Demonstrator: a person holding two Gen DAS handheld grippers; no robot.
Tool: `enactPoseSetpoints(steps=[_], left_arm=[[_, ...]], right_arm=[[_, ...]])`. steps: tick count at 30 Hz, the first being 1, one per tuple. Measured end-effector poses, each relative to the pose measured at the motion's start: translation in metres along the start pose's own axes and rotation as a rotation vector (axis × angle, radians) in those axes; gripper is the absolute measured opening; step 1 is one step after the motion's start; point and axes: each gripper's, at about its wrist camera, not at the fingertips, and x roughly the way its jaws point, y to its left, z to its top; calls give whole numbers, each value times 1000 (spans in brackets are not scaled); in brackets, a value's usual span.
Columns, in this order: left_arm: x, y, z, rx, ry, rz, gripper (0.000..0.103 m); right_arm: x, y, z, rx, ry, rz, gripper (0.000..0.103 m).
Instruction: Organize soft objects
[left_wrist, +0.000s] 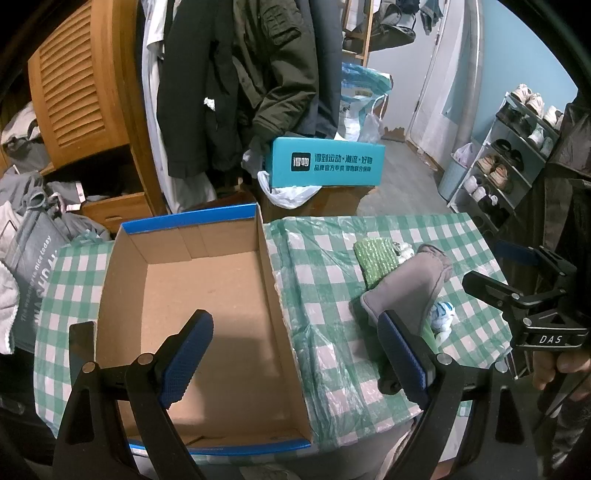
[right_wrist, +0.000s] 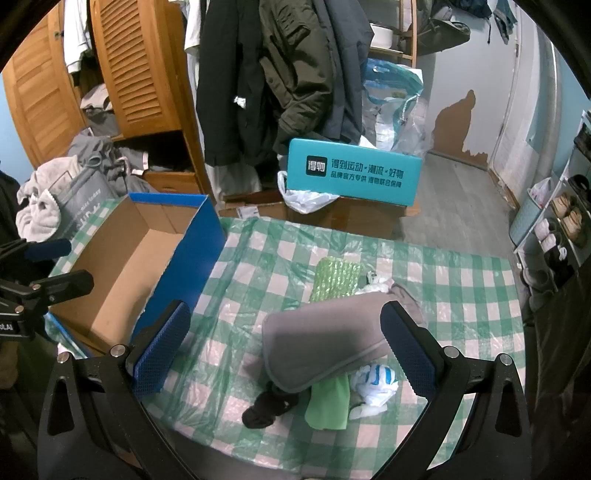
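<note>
The left gripper (left_wrist: 295, 354) is held with its jaws spread fully, tilted down over the open box (left_wrist: 207, 295); nothing is gripped and nothing is touched by its blue pads (left_wrist: 188, 363). The box is seen to be empty, with a blue rim, standing on the checked cloth (left_wrist: 476, 236) at the left of the table.

The right gripper (right_wrist: 284, 350) is likewise spread wide and tilted down above the soft things, which are heaped on the cloth to the right of the box. No item is pinched between its pads (right_wrist: 162, 347). The grey pad (right_wrist: 325, 343) is seen between the fingers in view, lying on top of the heap. Under its near edge a black sock (right_wrist: 266, 406), a green cloth (right_wrist: 328, 402) and a white-and-blue piece (right_wrist: 376, 380) are tucked. Beyond it a green bubble sheet (right_wrist: 336, 280) is laid flat, with a white scrap (right_wrist: 376, 284) just beside it.
</note>
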Motion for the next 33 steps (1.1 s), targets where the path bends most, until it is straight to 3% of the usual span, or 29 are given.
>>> enactPoseSetpoints(steps=[33], left_arm=[[-1, -3, -7, 1, 2, -1, 92]], right_arm=[[0, -1, 0, 0, 7, -3, 101]])
